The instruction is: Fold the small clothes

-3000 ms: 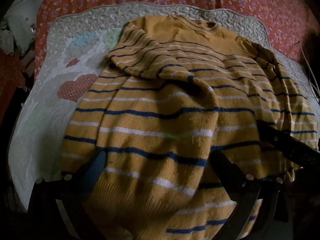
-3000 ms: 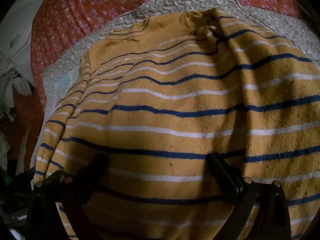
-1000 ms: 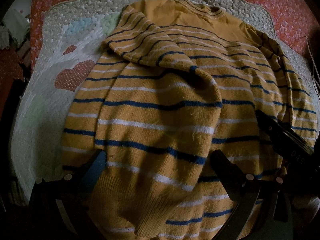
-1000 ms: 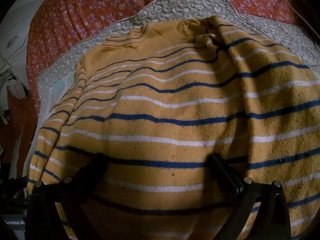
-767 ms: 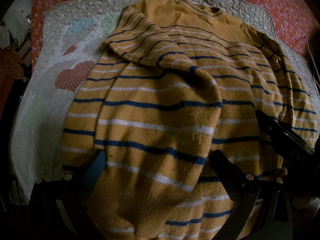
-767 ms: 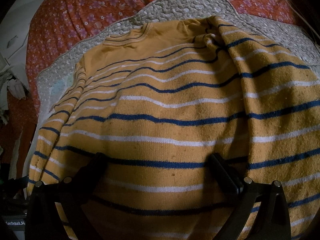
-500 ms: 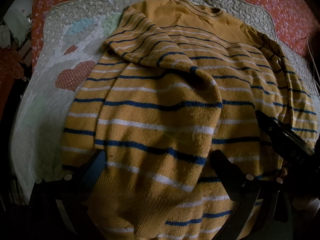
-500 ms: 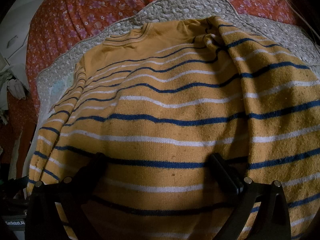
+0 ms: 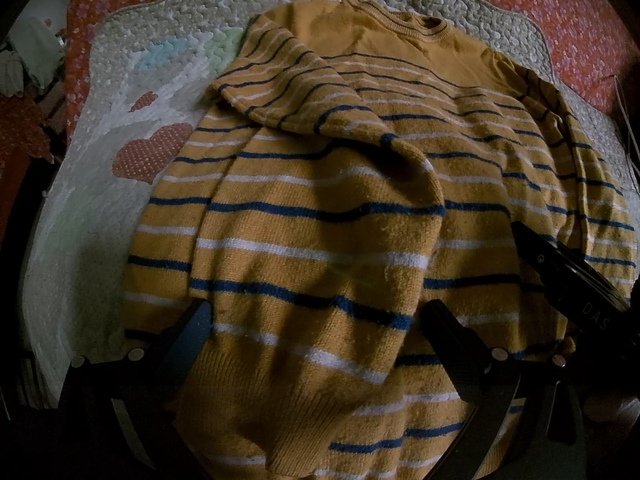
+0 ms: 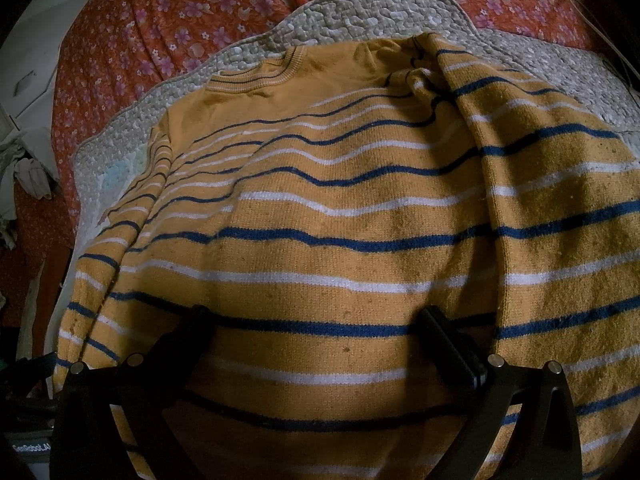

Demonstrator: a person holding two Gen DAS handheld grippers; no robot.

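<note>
A mustard sweater (image 9: pixel 340 208) with blue and white stripes lies on a quilted mat (image 9: pixel 88 184), collar away from me. Its left sleeve is folded across the chest, cuff near me. My left gripper (image 9: pixel 316 320) is open, jaws wide apart, hovering over the sleeve's cuff end. The right gripper's body (image 9: pixel 568 276) shows at the right edge in the left wrist view. In the right wrist view the sweater (image 10: pixel 340 220) fills the frame, and my right gripper (image 10: pixel 312 324) is open over its lower body. The right sleeve (image 10: pixel 560 200) lies folded inward at the right.
The mat (image 10: pixel 360 8) lies on an orange floral bedspread (image 10: pixel 180 20). Crumpled pale clothes (image 10: pixel 28 176) sit off the bed's left side. A thin cord (image 9: pixel 628 128) runs along the far right.
Between three seconds and one second ago both grippers drew back slightly, showing more of the sweater. Over the last second nothing visibly moved.
</note>
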